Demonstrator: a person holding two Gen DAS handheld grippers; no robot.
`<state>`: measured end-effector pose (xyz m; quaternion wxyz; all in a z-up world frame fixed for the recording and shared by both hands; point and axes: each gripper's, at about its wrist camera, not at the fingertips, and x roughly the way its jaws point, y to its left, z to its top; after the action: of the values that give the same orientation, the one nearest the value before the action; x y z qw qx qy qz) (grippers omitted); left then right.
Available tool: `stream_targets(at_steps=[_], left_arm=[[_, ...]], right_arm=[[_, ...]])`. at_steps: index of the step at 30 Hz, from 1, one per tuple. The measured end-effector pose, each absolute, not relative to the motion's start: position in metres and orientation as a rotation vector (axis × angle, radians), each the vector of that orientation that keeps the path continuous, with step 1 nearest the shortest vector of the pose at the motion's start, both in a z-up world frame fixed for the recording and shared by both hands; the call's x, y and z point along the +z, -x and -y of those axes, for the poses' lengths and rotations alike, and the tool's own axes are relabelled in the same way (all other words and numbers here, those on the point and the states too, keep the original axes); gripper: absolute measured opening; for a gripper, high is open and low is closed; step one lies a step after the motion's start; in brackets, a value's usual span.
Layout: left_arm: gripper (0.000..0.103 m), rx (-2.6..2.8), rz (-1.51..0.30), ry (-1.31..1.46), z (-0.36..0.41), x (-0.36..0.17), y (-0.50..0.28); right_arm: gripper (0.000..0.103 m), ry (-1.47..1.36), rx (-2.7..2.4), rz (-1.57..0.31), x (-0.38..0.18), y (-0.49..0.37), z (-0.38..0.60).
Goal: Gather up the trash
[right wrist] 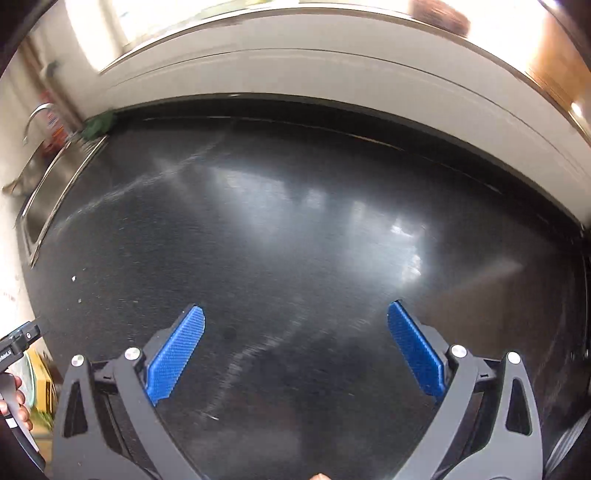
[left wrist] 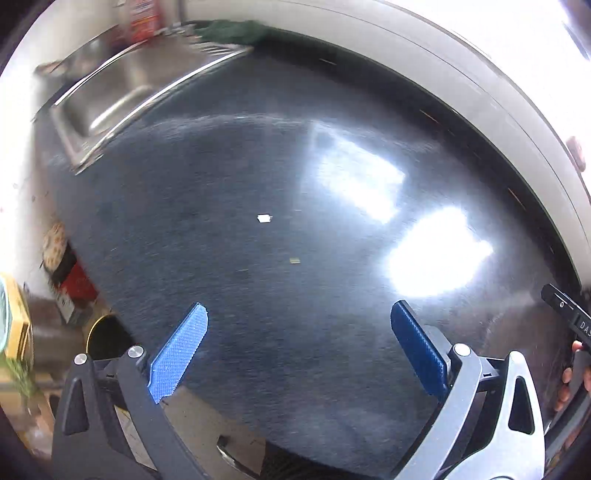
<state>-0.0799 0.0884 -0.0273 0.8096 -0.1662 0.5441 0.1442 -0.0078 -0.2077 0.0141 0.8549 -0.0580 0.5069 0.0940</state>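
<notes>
White scrap [left wrist: 264, 218] lies dead ahead of left claw [left wrist: 297, 332] on desk [left wrist: 221, 155]; far left of right claw [right wrist: 295, 339]; both claws wide open, empty; left nearer

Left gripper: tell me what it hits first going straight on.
Probably the bare black countertop. The left gripper has open, empty jaws; the white scrap lies further ahead, though depth is unclear.

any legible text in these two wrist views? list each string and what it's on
"DAS": partial white lettering, cut off at the frame edge, on the black body of the right gripper seen in the left wrist view.
Red-labelled bottle behind the sink: print too blurred to read.
Left gripper's black body in the right wrist view: small white lettering, too small to read.
Nothing legible on the dark countertop.
</notes>
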Motion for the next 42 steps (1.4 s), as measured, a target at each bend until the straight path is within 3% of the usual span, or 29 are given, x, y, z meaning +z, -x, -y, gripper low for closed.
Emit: stream_targets(at_steps=[9, 17, 42], left_arm=[[0.097, -0.022, -1.227, 0.091, 0.063, -0.042, 0.008], [0.097, -0.131, -1.254, -0.020, 0.129, -0.052, 0.003], [0.097, -0.117, -1.341, -0.009, 0.127, -0.082, -0.002]], right_arm=[[0.096, -0.138, -0.071, -1.110, 0.004, 0.055, 0.320], [0.096, -0.163, -0.122, -1.113, -0.001, 0.091, 0.352], [0.096, -0.125, -0.122, -1.203, -0.030, 0.072, 0.337]])
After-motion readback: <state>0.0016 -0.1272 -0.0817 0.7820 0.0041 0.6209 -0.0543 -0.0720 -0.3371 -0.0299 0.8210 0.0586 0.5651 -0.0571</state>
